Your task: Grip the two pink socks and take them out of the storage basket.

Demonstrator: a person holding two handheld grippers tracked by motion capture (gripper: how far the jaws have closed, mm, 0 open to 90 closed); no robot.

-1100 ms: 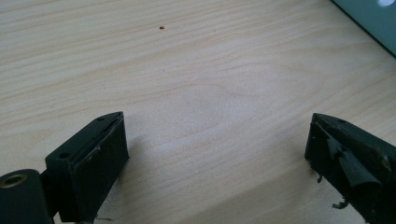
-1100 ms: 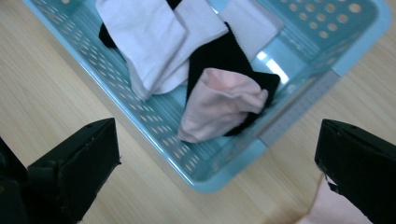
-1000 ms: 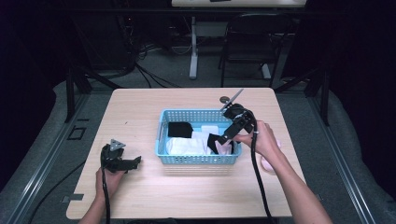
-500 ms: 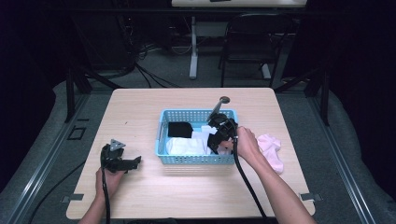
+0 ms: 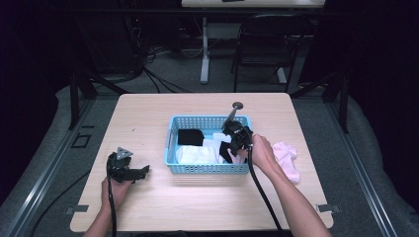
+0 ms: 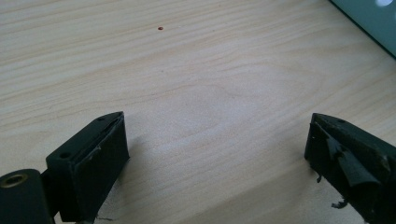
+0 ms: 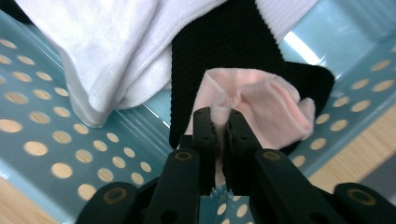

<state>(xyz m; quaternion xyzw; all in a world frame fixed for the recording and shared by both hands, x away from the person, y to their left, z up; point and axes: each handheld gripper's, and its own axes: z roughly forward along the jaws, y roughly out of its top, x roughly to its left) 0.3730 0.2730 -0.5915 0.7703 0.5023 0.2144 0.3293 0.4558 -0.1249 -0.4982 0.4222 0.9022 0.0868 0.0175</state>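
My left claw (image 5: 142,171) rests near the tabletop's near-left corner, jaws wide apart over bare pale wood (image 6: 201,93) with nothing between them; I leave it parked there.

My right claw (image 7: 221,122) is down inside the light-blue perforated plastic basket (image 5: 207,168) at the middle of the tabletop, working at the basket's near-right corner. Its jaws have just been closing and now stand pinched together on a fold of the small pale-pink knitted sock (image 7: 261,100). That sock lies on top of a black ribbed fabric piece (image 7: 219,42), close against the basket's perforated wall, with a white ribbed cotton garment (image 7: 112,46) bunched beside it toward the basket's middle.

To do this step well, I judge that the grip should hold pink knit alone. The black fabric lies directly beneath, and if the jaw tips have caught it too, it will trail up with the sock. So I would lift straight up and slowly, watching in the right claw's view for the black piece to fall away, and clear the rim before moving sideways.

Beyond the basket's right wall, toward the tabletop's right edge, a second pale-pink sock (image 5: 286,158) lies flat on the wood, the likely spot to bring this one. A small round dark grommet (image 5: 238,104) sits near the far edge.
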